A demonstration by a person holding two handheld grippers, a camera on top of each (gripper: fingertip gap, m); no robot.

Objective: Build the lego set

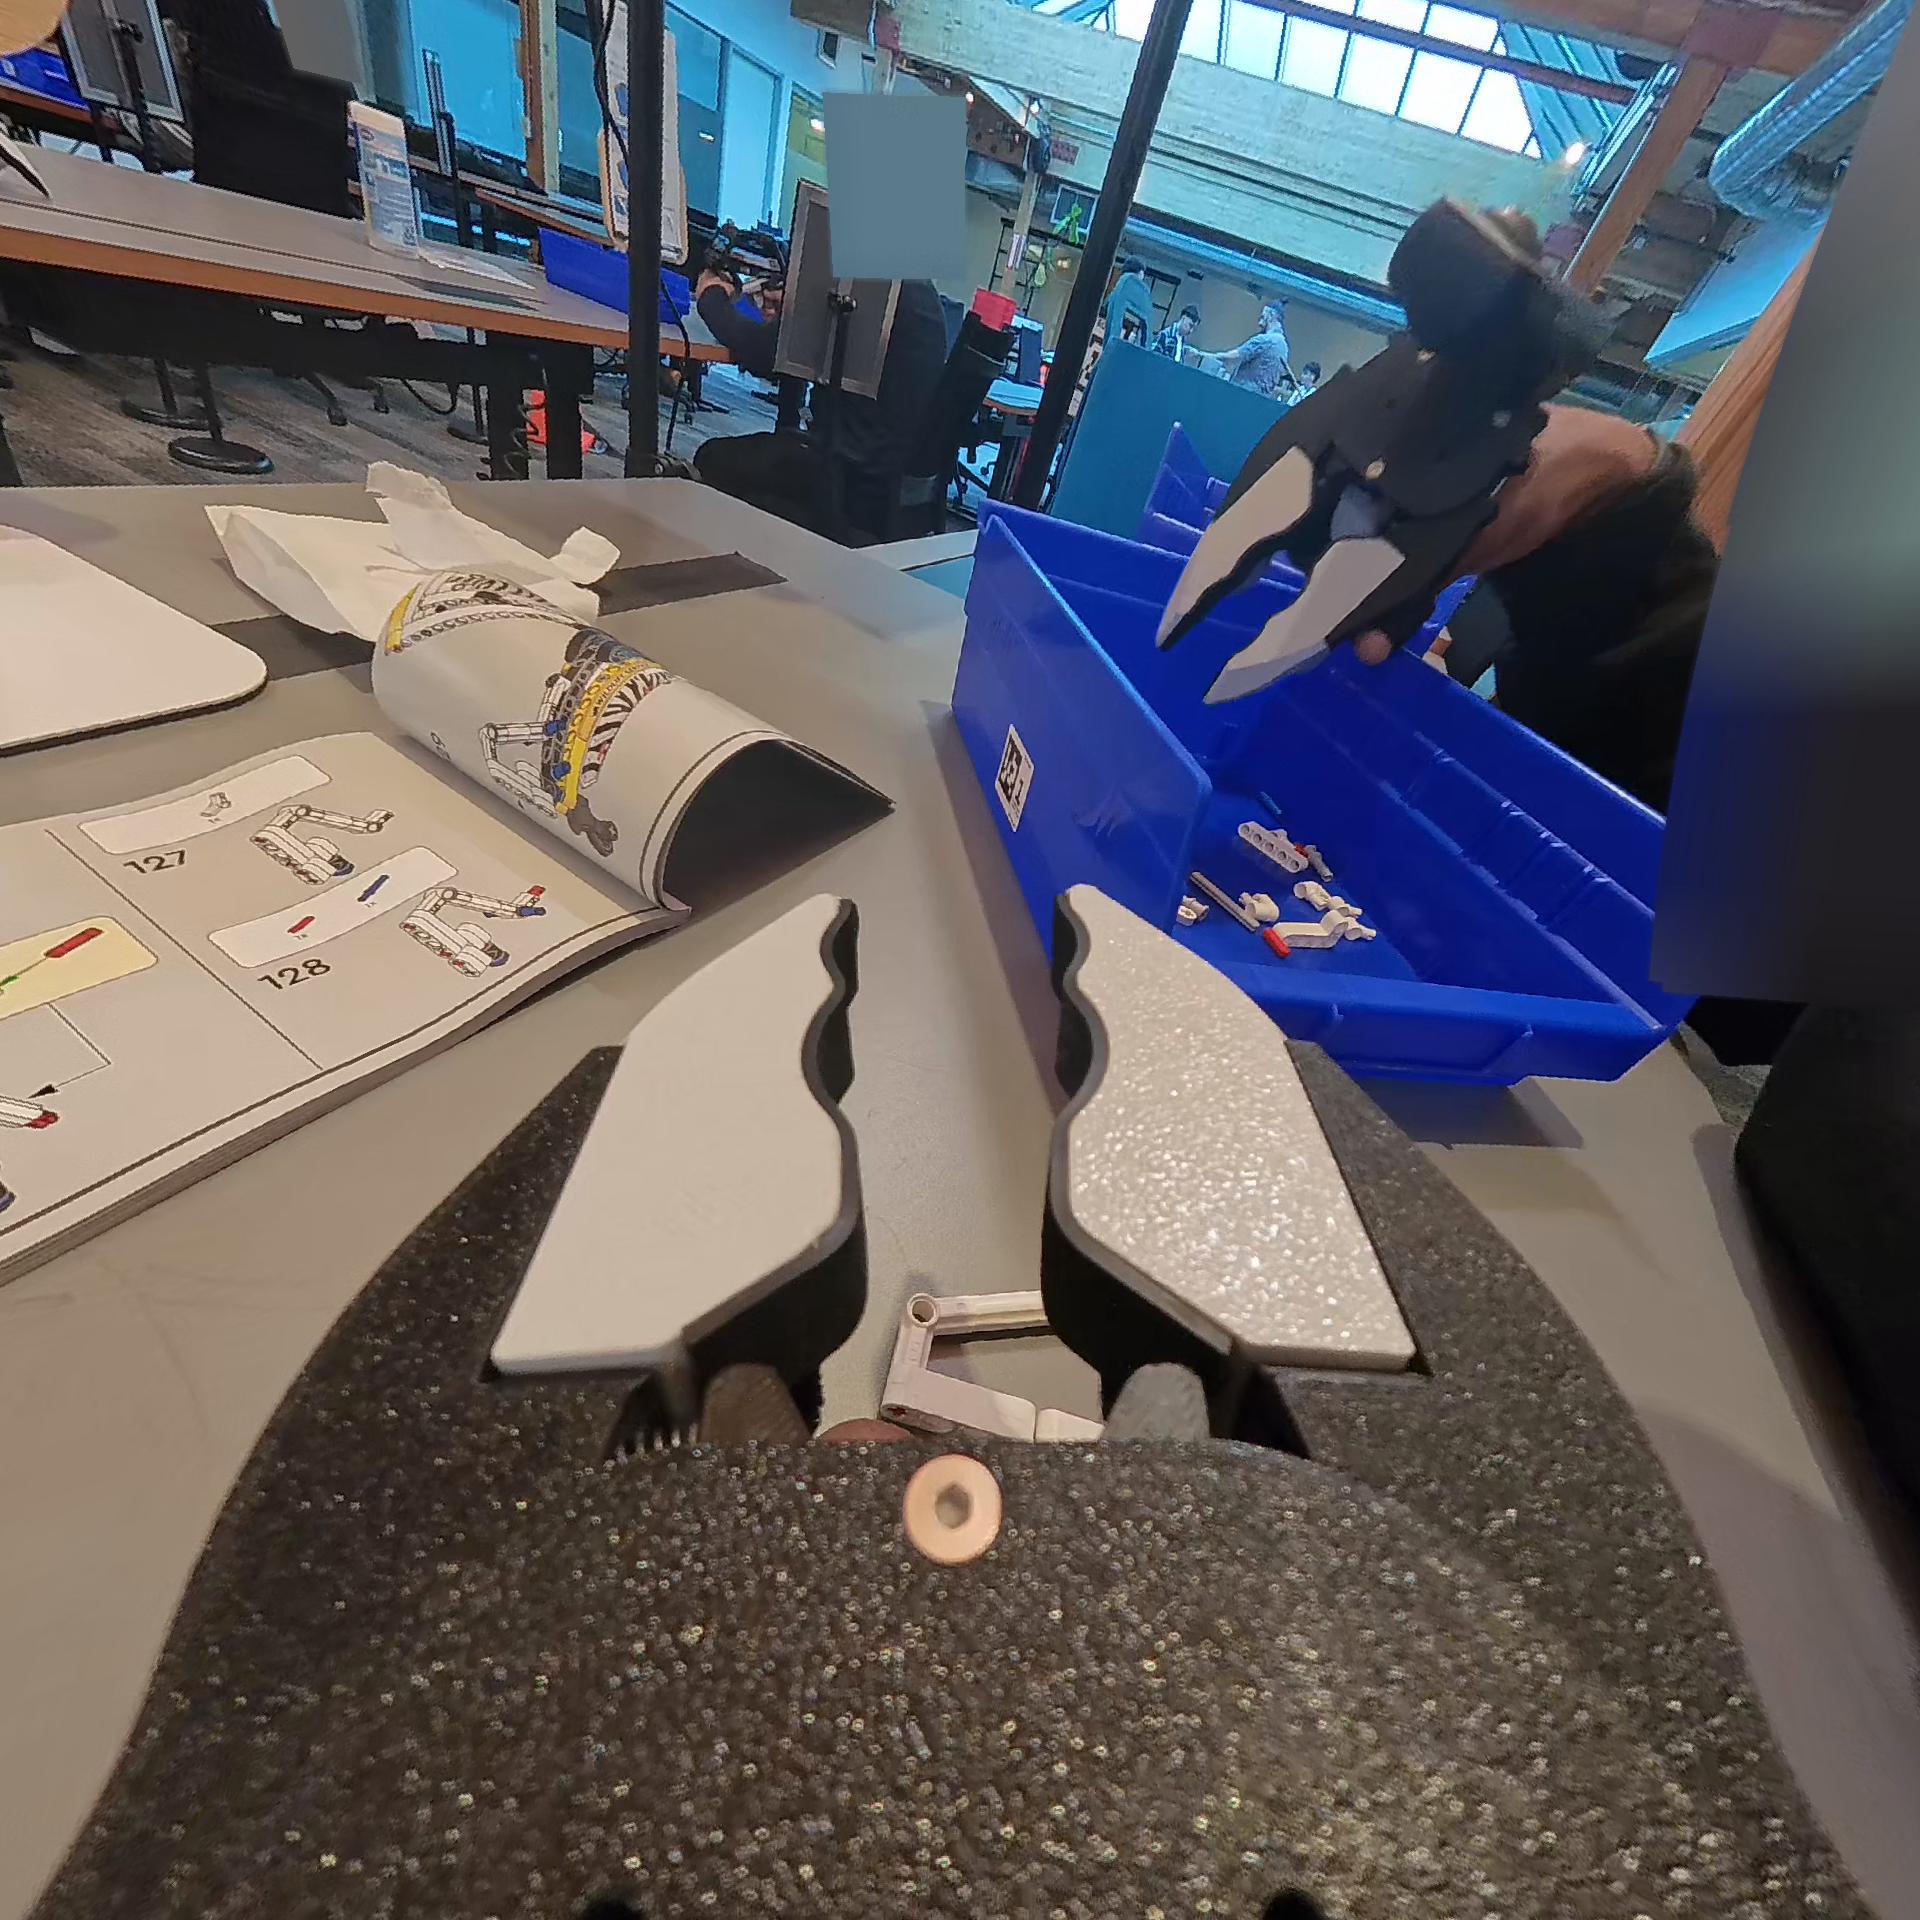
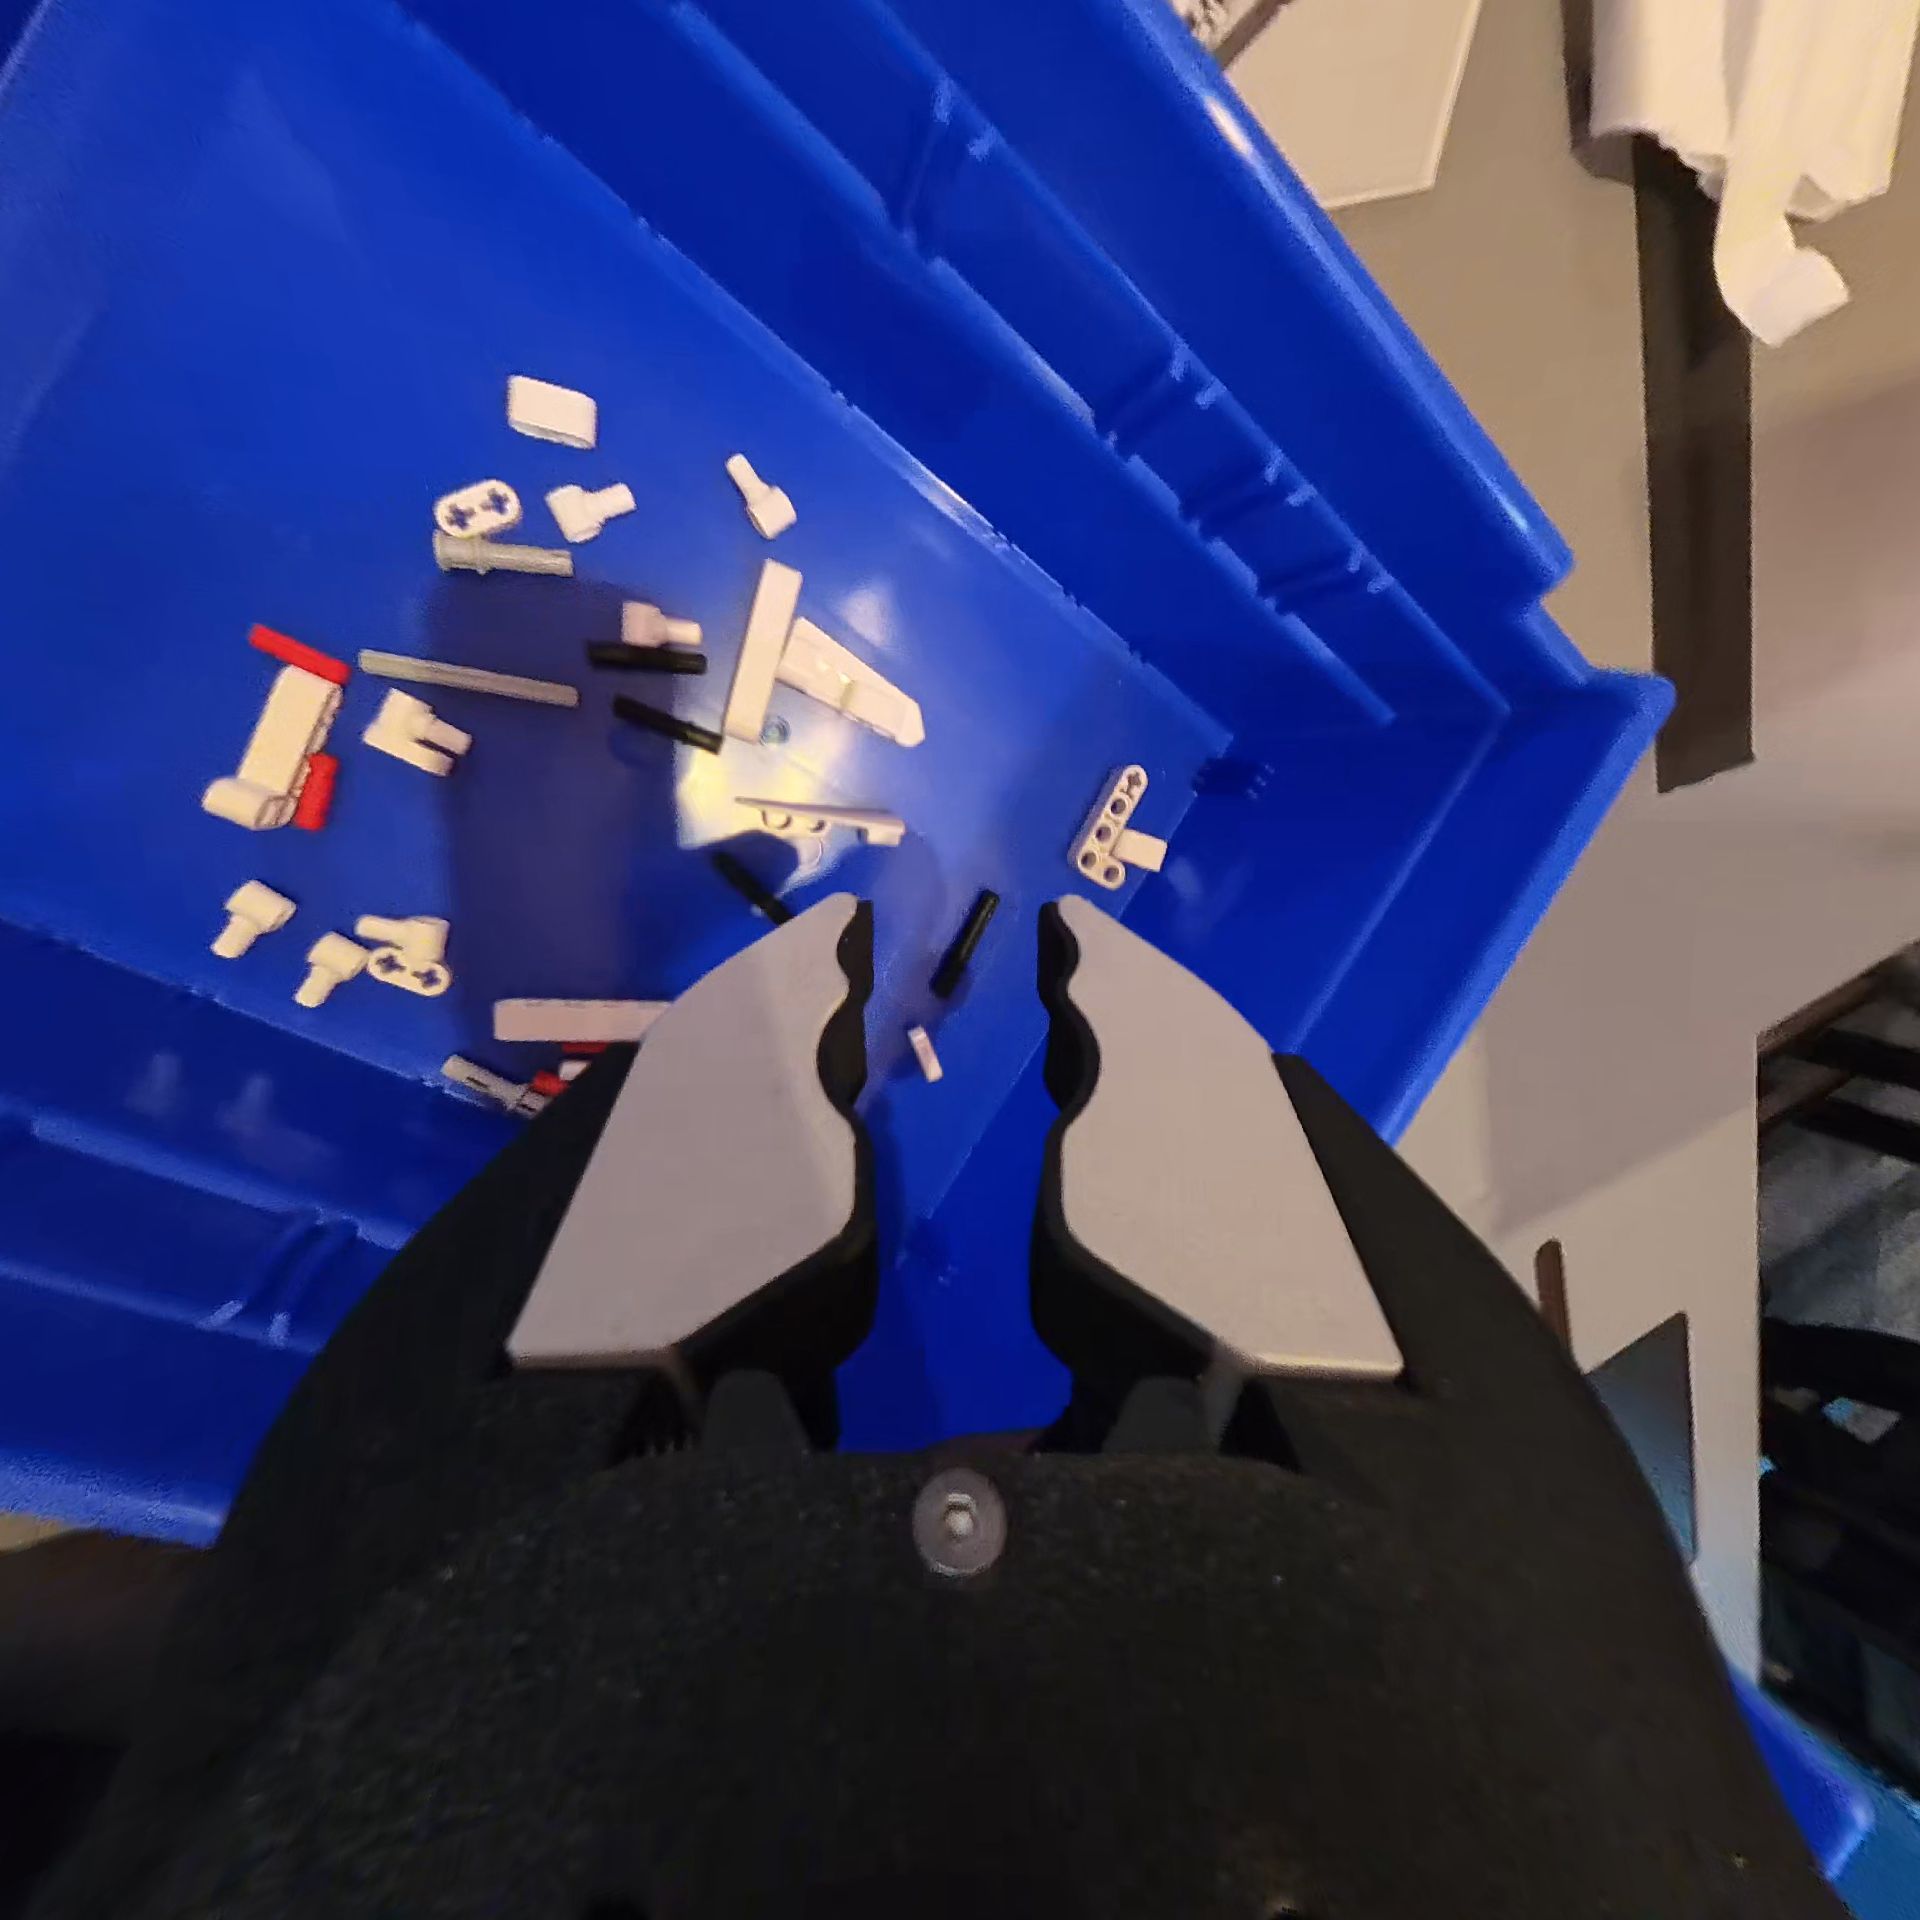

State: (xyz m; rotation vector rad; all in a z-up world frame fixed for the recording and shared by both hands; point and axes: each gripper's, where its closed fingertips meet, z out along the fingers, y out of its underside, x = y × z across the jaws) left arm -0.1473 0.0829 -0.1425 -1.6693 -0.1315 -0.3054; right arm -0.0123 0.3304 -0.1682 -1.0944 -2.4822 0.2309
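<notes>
I am holding my left gripper [image 1: 956, 997] low over the grey table [image 1: 914, 727], its 2 fingers standing apart with only bare tabletop between the tips. Further back, near the finger roots, 1 white beam assembly [image 1: 966, 1361] is lying on the table under the gripper; whether anything is touching it I cannot tell. To the left, 1 instruction booklet [image 1: 343, 914] is lying open with its far pages curled over, and 1 torn white paper bag [image 1: 416, 551] is sitting just behind it. To the right, 1 blue bin [image 1: 1091, 727] is standing on the table.

I am hanging my right gripper [image 2: 951, 914] over that bin [image 2: 312, 260], fingers apart and clamping nothing. 1 black pin [image 2: 966, 943] is lying on the bin floor between the fingertips, clear of both pads, and 1 tiny white piece [image 2: 925, 1051] is lying just below it. I am counting 4 black pins in all (1 partly hidden by the left finger): the other 3 are at [image 2: 646, 657], [image 2: 665, 723] and [image 2: 750, 888]. 1 white angled beam [image 2: 1114, 821] is lying just beyond the right fingertip. 1 long grey axle [image 2: 468, 677] and 2 red pieces [image 2: 296, 649], [image 2: 317, 790] are lying among scattered white connectors on the left.
</notes>
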